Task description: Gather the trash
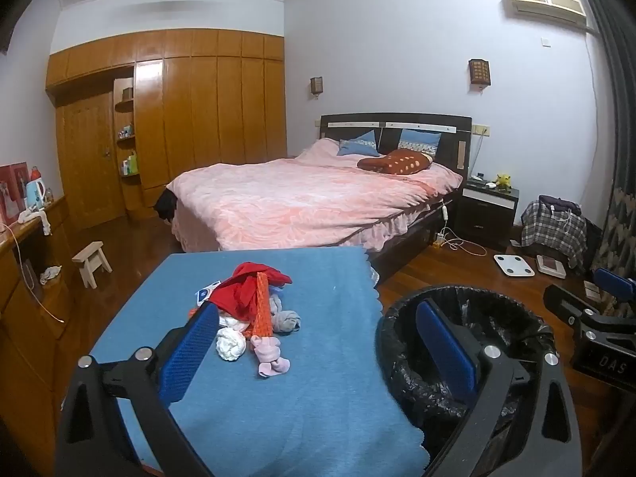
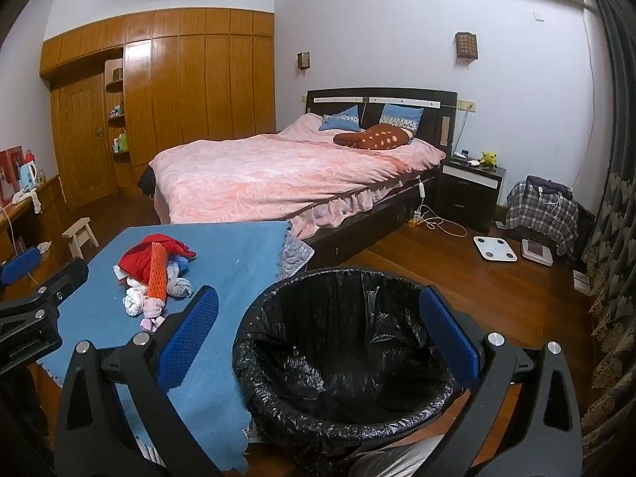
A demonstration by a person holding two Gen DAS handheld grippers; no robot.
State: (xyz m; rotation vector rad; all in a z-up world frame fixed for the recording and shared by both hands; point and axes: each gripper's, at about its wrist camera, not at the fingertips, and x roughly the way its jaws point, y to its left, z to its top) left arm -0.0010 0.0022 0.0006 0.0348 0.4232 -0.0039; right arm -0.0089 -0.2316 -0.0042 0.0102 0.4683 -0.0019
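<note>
Both grippers spread wide, nothing between pads. Left gripper (image 1: pixel 318 342) frames trash pile: orange foam net sleeve (image 1: pixel 263 306), long axis pointing away toward bed, on blue cloth (image 1: pixel 278 397). Right gripper (image 2: pixel 318 334) straddles black-lined bin (image 2: pixel 338 318), pile to its left.

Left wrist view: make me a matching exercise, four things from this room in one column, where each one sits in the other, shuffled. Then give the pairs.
Things:
1. orange foam net sleeve
2. white bathroom scale
3. yellow plush toy
4. brown spotted pillow

Places:
A. on the pink bedspread, near the headboard
B. on the dark nightstand
C. on the wooden floor beside the bed
D. on the pile of trash on the blue cloth

Pairs: 1-D, 2-C, 3-B, 4-A
</note>
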